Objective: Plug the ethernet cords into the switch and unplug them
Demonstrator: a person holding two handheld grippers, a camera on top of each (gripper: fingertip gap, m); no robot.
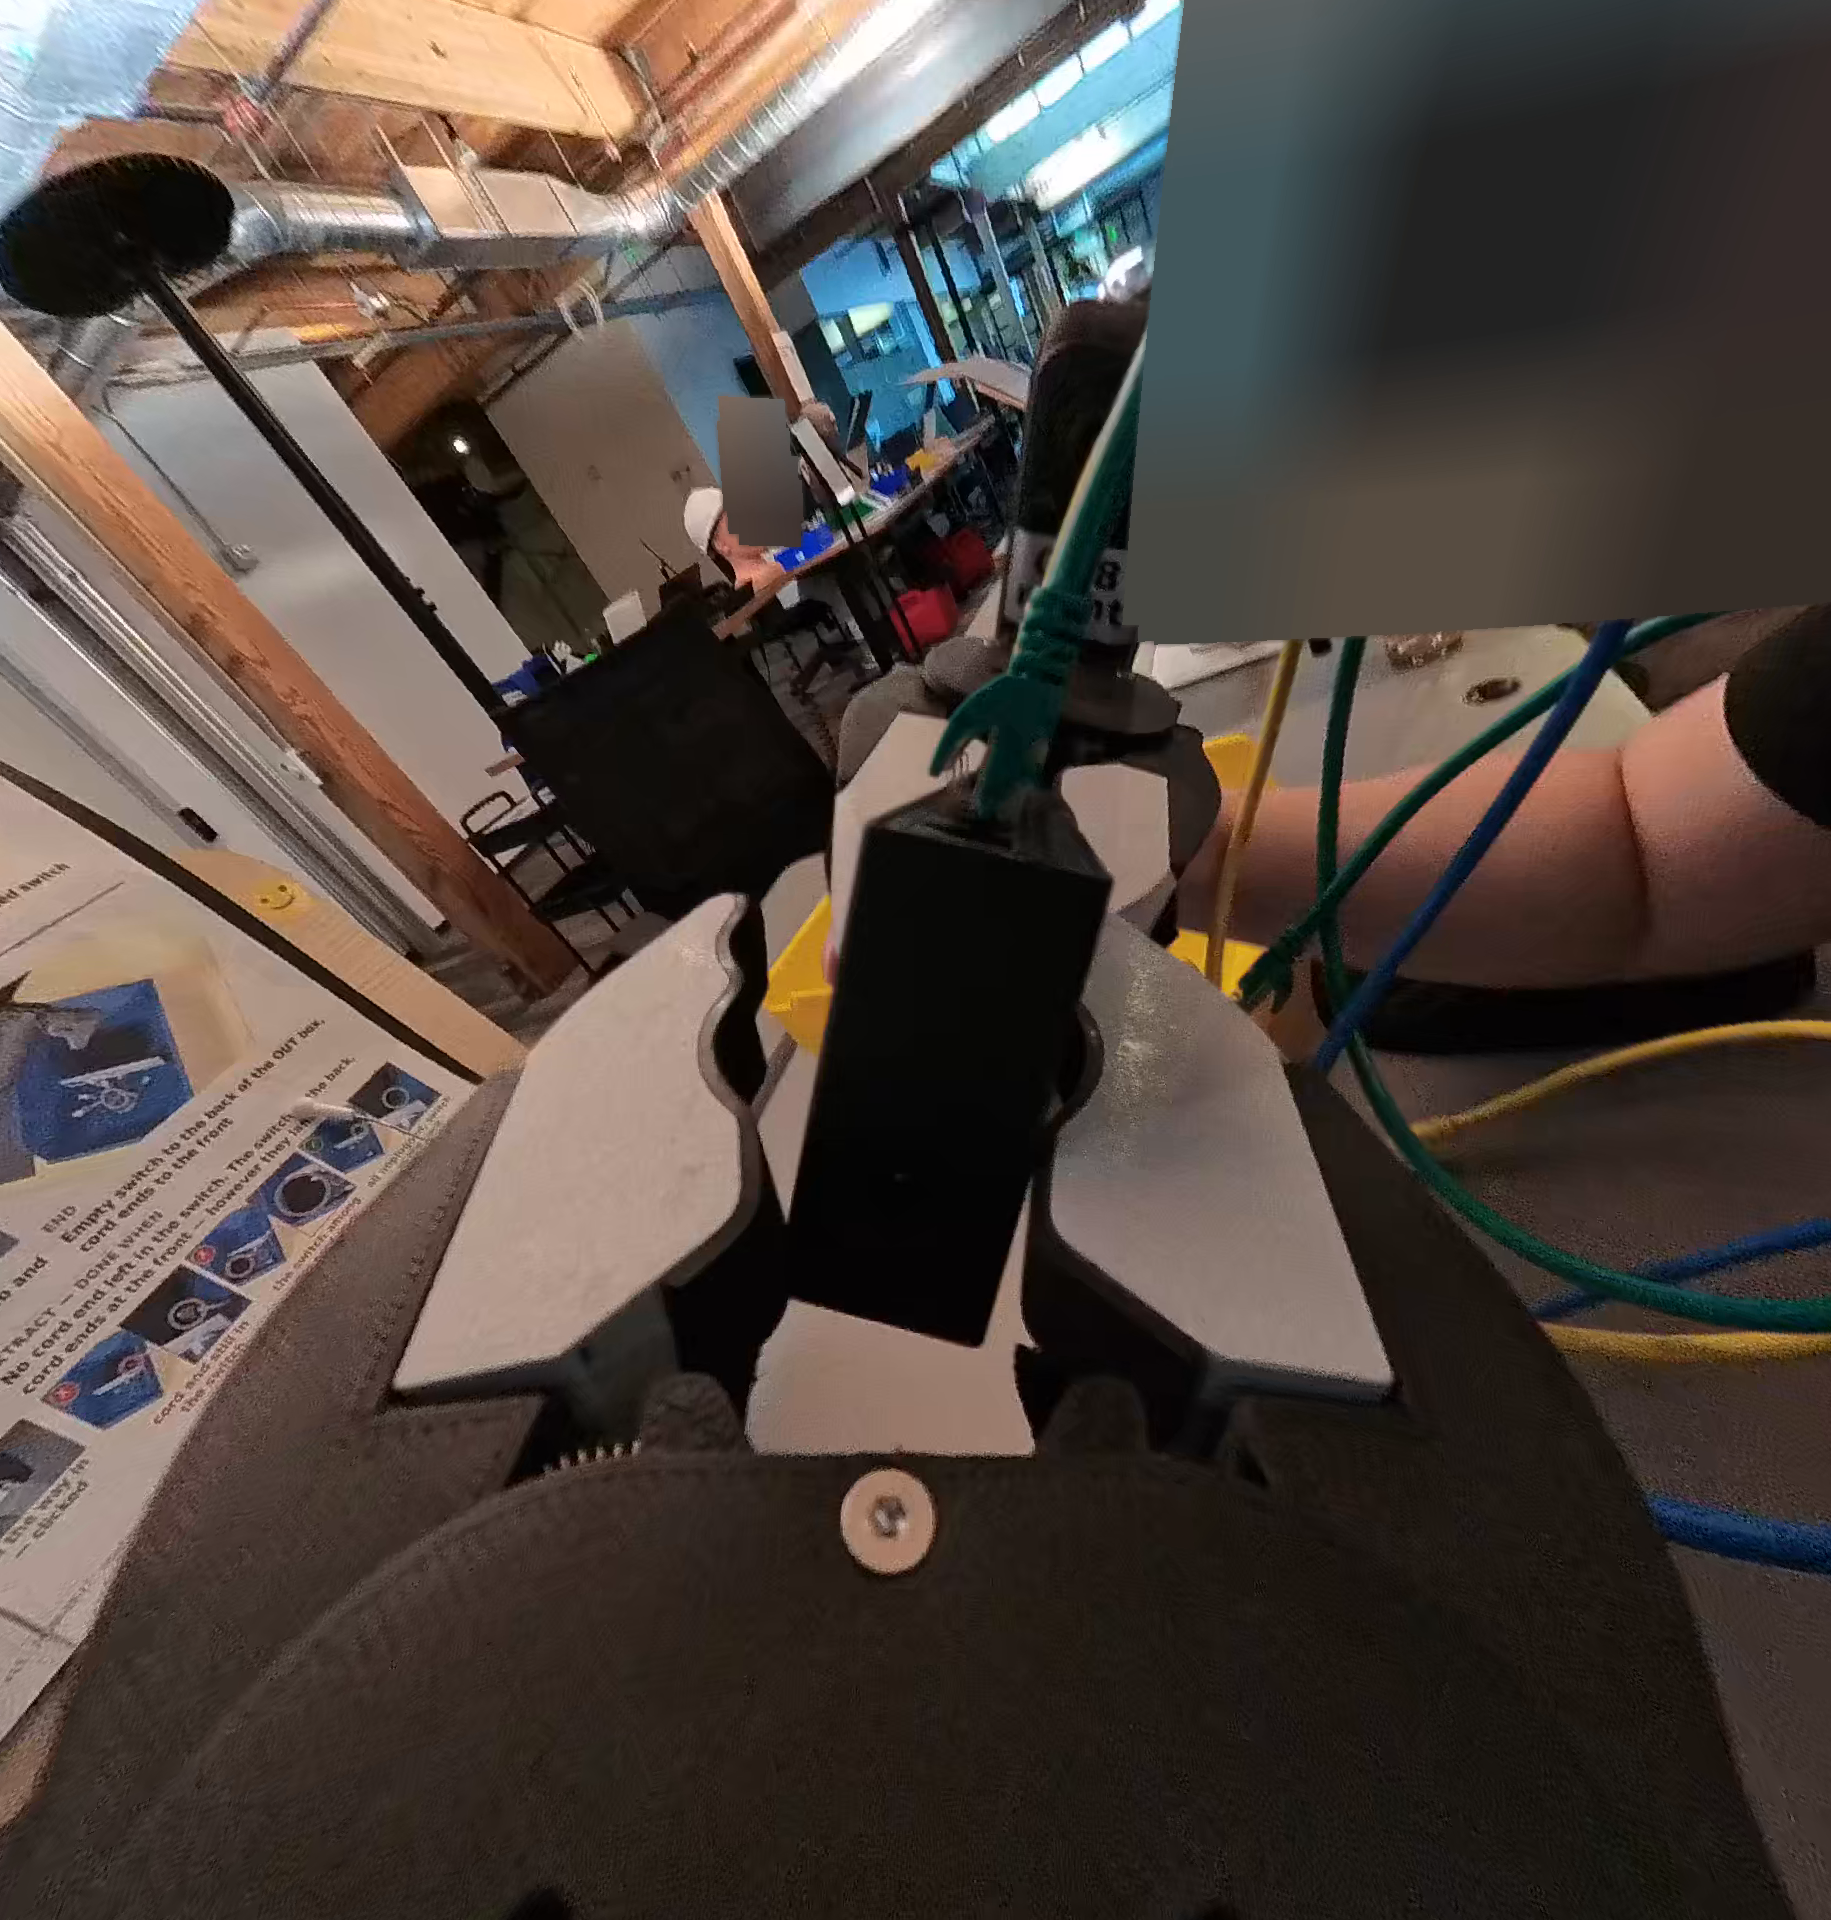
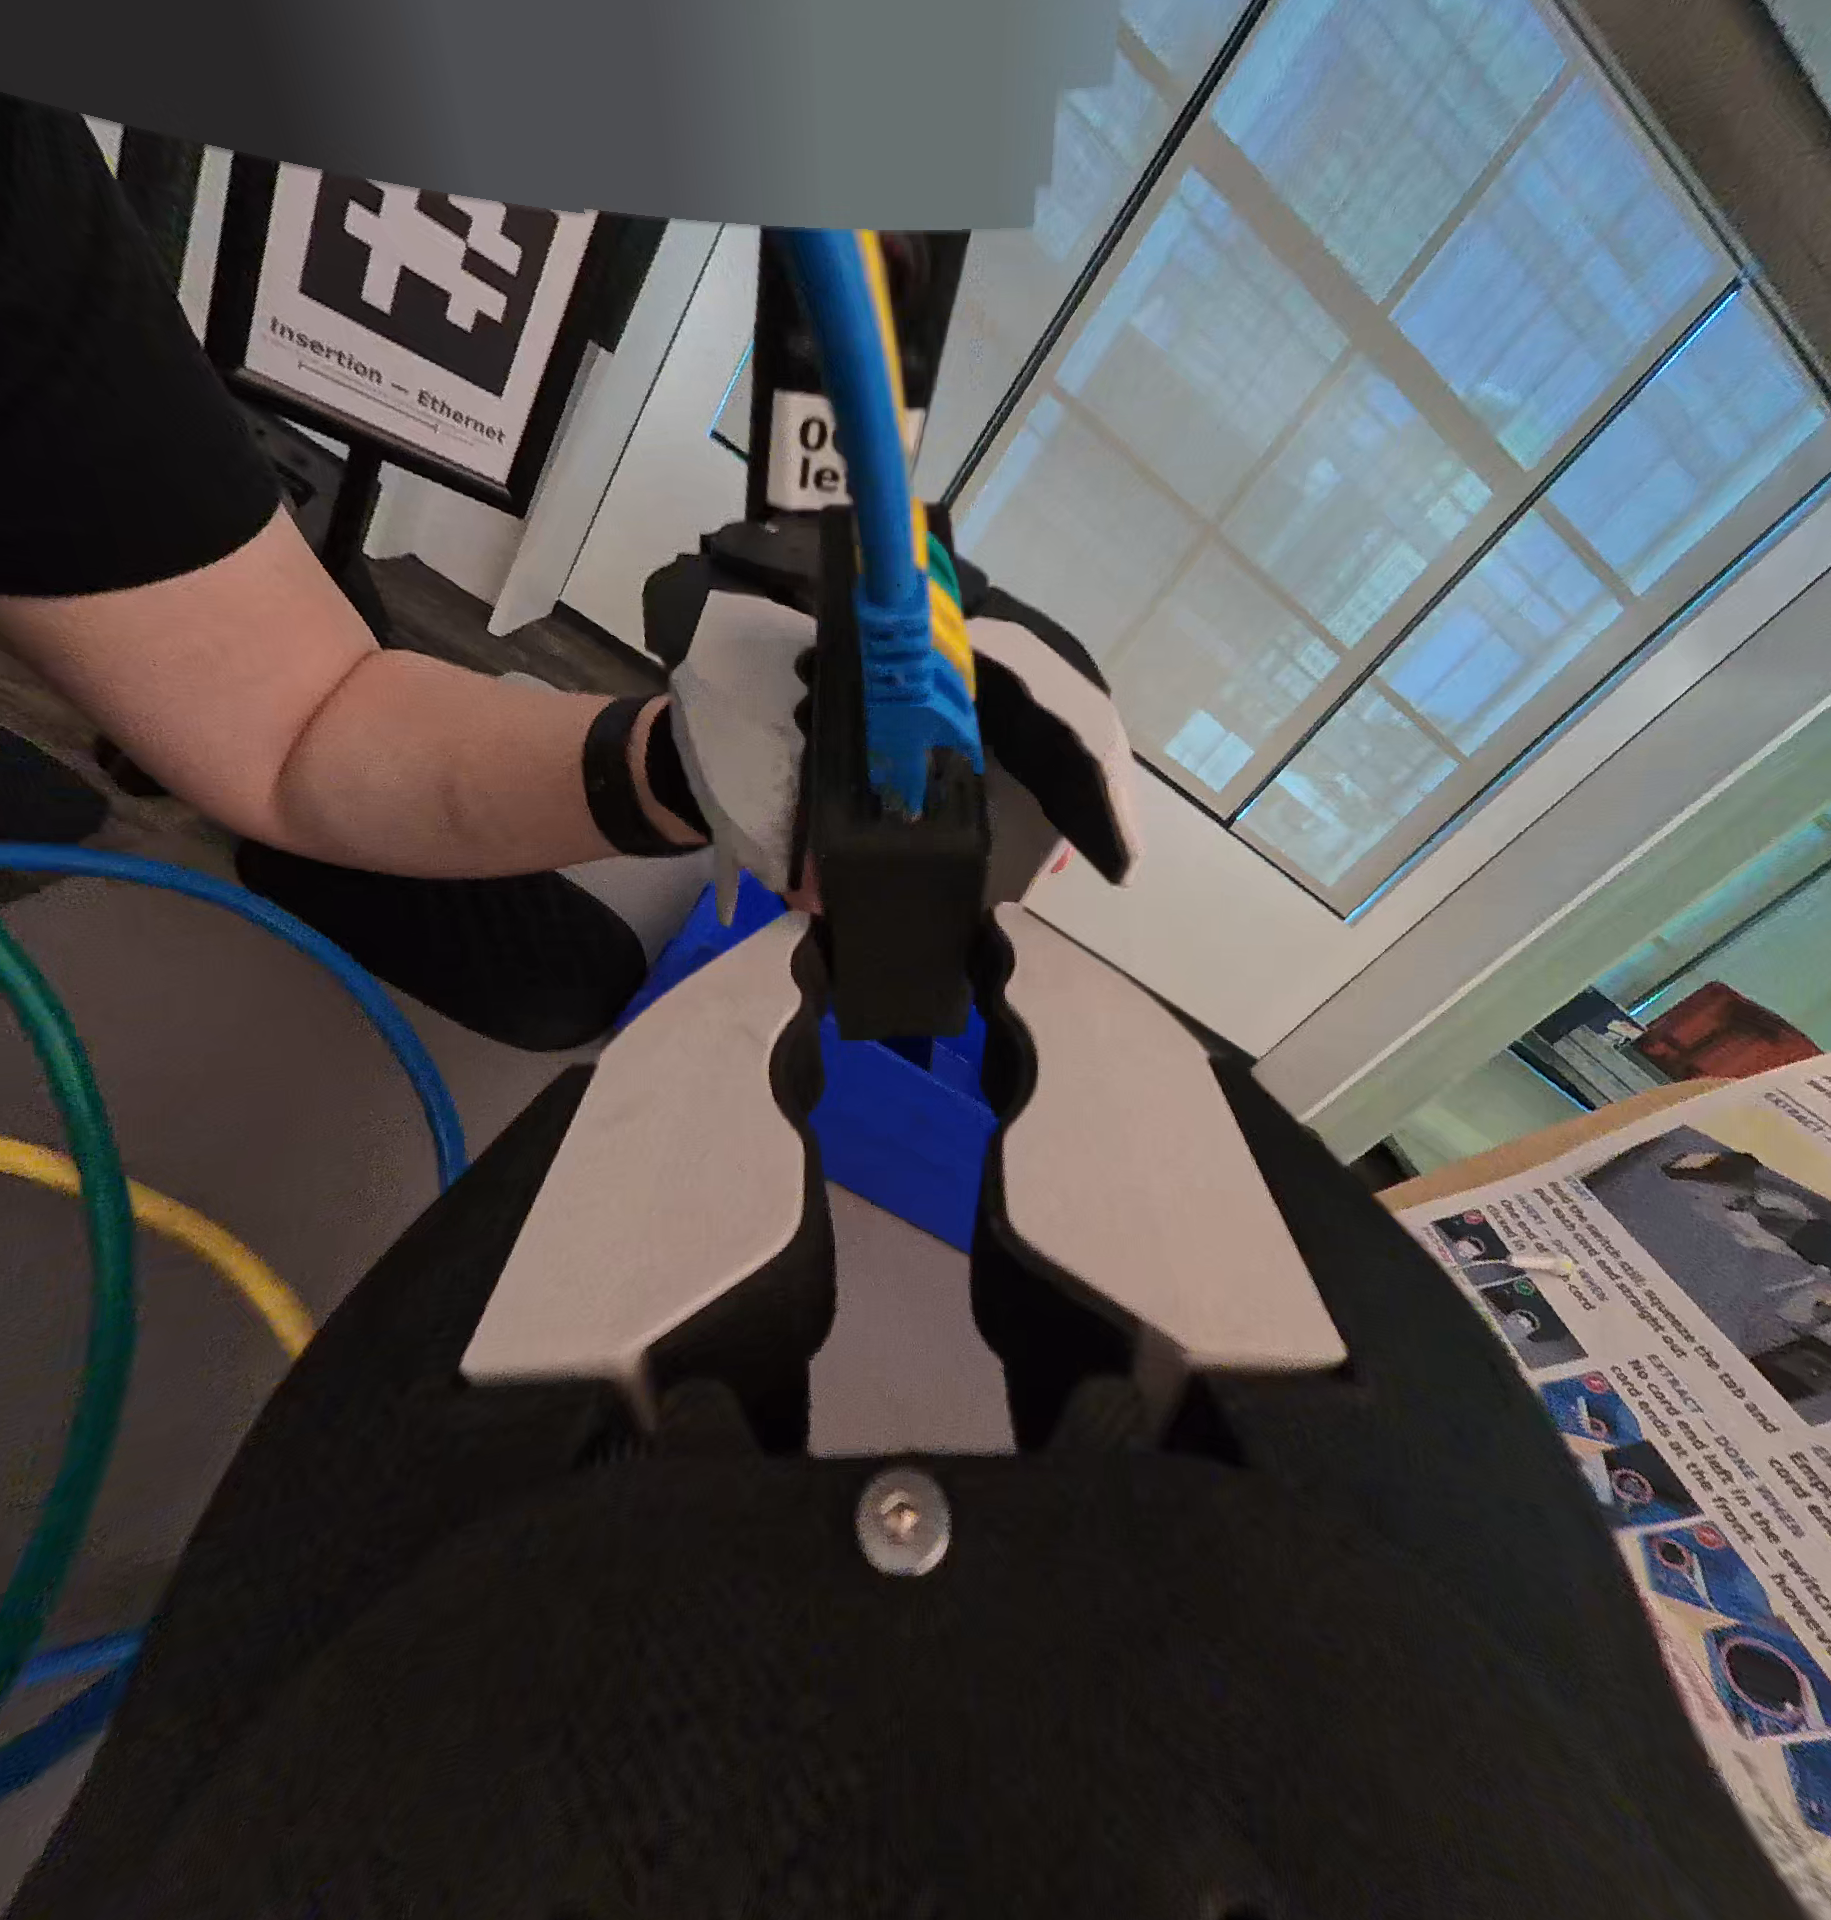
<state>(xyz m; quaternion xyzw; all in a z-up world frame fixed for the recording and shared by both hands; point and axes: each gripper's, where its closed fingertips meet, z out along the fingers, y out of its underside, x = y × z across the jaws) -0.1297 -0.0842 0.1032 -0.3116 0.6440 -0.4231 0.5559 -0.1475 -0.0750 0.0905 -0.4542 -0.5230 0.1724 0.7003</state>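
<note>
The black switch (image 1: 942, 1081) is held up off the surface, pinched at one end by the left tool (image 1: 911, 1049) and at the other by the right tool (image 2: 895, 997), both closed on its sides. Blue cord (image 2: 895, 665), yellow cord (image 2: 947, 634) and green cord (image 1: 1004, 727) sit in its ports, though how fully they are clicked in is hard to tell. This looks like the loaded stage; next, one tool must let go of the switch, squeeze a plug tab and pull straight out.

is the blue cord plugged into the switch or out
Plugged in: the blue cord has its connector seated in a port of the black switch, beside the yellow and green ones.
</note>
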